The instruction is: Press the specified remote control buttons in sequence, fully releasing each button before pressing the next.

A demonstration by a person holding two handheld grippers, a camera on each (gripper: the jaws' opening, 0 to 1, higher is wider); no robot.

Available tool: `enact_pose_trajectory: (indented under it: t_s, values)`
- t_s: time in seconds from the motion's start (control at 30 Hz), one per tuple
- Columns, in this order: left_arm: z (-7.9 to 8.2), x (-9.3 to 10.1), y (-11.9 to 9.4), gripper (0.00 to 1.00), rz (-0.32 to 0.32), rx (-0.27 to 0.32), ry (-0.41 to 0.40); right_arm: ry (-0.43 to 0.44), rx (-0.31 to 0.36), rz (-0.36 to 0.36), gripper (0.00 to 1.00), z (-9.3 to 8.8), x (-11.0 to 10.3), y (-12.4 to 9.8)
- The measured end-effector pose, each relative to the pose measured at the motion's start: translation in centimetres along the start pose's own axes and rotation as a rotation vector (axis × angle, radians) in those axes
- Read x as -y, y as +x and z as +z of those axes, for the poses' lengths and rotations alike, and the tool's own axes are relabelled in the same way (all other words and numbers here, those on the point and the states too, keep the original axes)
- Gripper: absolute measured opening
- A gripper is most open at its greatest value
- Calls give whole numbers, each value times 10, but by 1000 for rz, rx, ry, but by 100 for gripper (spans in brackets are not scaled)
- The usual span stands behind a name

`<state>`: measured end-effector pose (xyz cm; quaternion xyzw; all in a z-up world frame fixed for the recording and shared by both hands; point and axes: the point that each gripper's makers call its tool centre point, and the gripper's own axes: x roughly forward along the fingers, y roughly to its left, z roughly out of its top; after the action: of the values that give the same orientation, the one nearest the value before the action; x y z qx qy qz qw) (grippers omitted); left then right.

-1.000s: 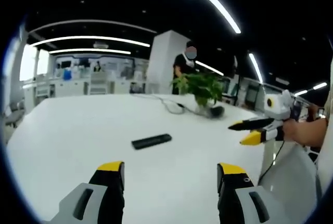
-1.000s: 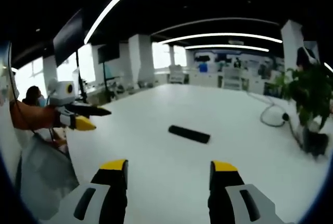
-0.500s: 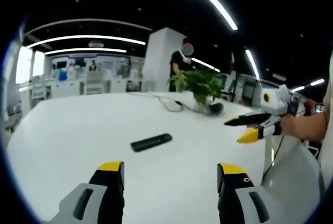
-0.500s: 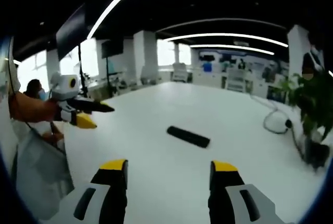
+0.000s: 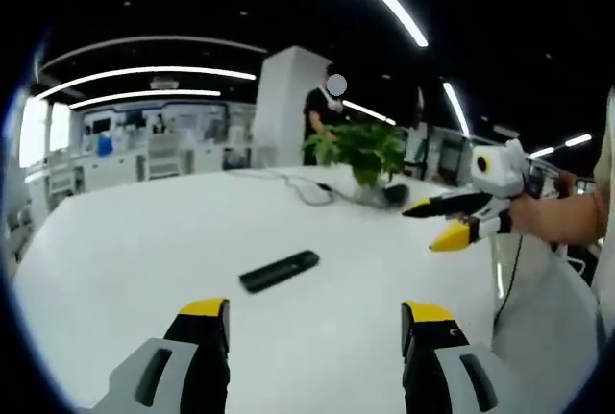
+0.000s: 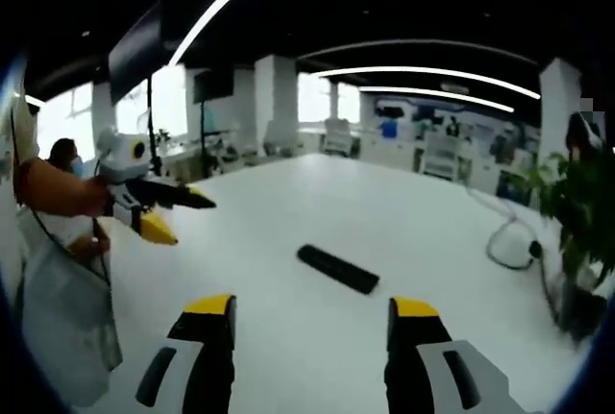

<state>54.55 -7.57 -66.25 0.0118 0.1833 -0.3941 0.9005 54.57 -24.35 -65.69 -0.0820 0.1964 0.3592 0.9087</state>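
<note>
A slim, matte black rectangular remote control point(image 5: 280, 271) point(image 6: 337, 269) is lying flat mid-way across the smooth glossy white bench point(image 5: 125, 251) point(image 6: 288, 193), its buttons too blurred to make out. Both the left gripper point(image 5: 315, 323) and the right gripper point(image 6: 312, 318) are hovering on the near side, yellow-tipped fingers released and grasping nothing.

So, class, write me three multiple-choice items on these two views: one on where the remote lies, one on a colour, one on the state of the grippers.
1. Where is the remote?
A. flat on the table
B. in the left gripper
C. under the plant

2. What colour are the jaw tips?
A. red
B. yellow
C. green

3. How do both grippers stand?
A. shut on the remote
B. shut, empty
C. open, empty

Answers:
1 A, it lies on bare white tabletop, ahead of both grippers.
2 B, yellow caps top the dark jaws in both views.
3 C, the right gripper and the left show a wide gap with nothing in it.
</note>
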Motion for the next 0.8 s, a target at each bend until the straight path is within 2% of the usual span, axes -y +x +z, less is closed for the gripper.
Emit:
enact_pose_trajectory:
  t_s: [0.37, 0.8]
  values:
    - [9, -10, 18, 74, -27, -11, 40, -63, -13, 37, 62, 13, 16, 16]
    - [12, -24, 32, 74, -53, -31, 86, -139, -68, 96, 61, 13, 28, 33]
